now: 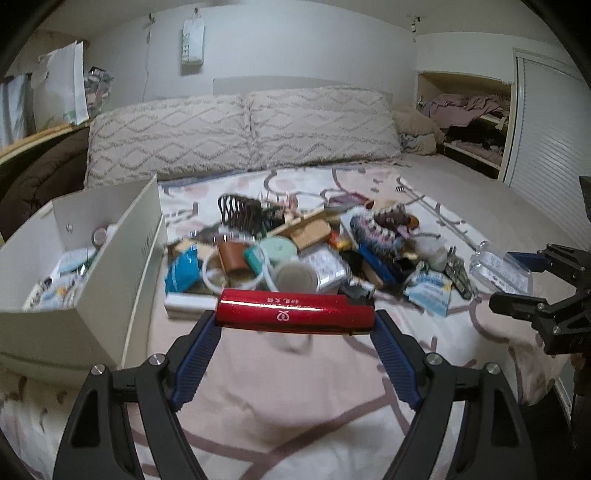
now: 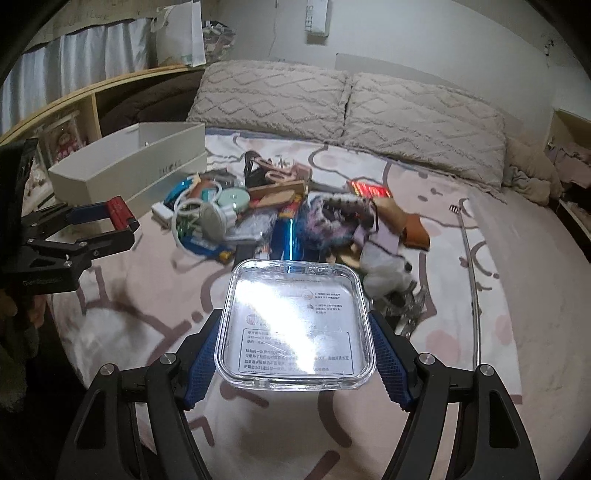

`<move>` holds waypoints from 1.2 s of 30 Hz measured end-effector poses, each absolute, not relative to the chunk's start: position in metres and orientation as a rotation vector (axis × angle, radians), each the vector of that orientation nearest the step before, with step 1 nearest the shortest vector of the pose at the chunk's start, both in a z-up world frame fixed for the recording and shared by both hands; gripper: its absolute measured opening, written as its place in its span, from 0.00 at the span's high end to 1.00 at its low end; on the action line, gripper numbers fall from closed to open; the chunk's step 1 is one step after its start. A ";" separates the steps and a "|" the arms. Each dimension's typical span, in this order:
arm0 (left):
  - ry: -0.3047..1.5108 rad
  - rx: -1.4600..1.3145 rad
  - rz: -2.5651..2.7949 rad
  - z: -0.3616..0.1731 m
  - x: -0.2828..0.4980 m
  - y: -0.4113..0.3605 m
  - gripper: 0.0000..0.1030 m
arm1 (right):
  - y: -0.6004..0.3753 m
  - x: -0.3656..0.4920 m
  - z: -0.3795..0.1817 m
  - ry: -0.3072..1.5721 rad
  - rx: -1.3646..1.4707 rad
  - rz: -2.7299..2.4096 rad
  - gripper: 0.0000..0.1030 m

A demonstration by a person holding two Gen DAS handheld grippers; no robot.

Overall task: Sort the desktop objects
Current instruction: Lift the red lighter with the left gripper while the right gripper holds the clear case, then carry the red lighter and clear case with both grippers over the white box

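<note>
My left gripper (image 1: 295, 317) is shut on a red lighter (image 1: 295, 308), held crosswise above the bedspread in front of the pile; it also shows in the right wrist view (image 2: 120, 213). My right gripper (image 2: 295, 325) is shut on a clear plastic box (image 2: 295, 325) with a printed label, held above the bed; the box also shows in the left wrist view (image 1: 498, 271). A pile of small desktop objects (image 1: 295, 243) lies on the bed. A white open box (image 1: 92, 266) with several items inside stands left of the pile.
Two patterned pillows (image 1: 243, 129) lie behind the pile. A shelf with clothes (image 1: 469, 118) is at the far right. A wooden shelf edge (image 2: 92, 92) and a paper bag (image 2: 181, 33) are at the left. A thin metal rod (image 2: 471, 266) lies on the bed.
</note>
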State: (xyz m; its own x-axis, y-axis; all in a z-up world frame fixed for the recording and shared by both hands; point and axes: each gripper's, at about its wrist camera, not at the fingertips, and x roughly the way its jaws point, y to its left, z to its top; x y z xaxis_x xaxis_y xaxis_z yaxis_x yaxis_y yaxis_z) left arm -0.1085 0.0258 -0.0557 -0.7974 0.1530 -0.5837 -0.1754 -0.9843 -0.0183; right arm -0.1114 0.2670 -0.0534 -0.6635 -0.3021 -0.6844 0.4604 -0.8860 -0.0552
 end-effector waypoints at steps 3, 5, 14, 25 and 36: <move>0.042 -0.893 2.822 -0.046 -0.114 0.023 0.20 | 0.263 -0.115 -0.042 0.296 0.958 -2.528 0.27; 0.026 -0.883 2.821 -0.039 -0.118 0.021 0.20 | 0.261 -0.119 -0.035 0.286 0.945 -2.535 0.27; 0.001 -0.818 2.840 -0.010 -0.138 0.009 0.20 | 0.246 -0.138 -0.004 0.266 0.886 -2.567 0.27; 0.018 -0.716 2.871 0.023 -0.159 -0.001 0.20 | 0.233 -0.169 0.017 0.169 0.855 -2.594 0.27; -0.009 -0.669 2.891 0.036 -0.184 -0.017 0.20 | 0.214 -0.196 0.032 0.122 0.826 -2.607 0.27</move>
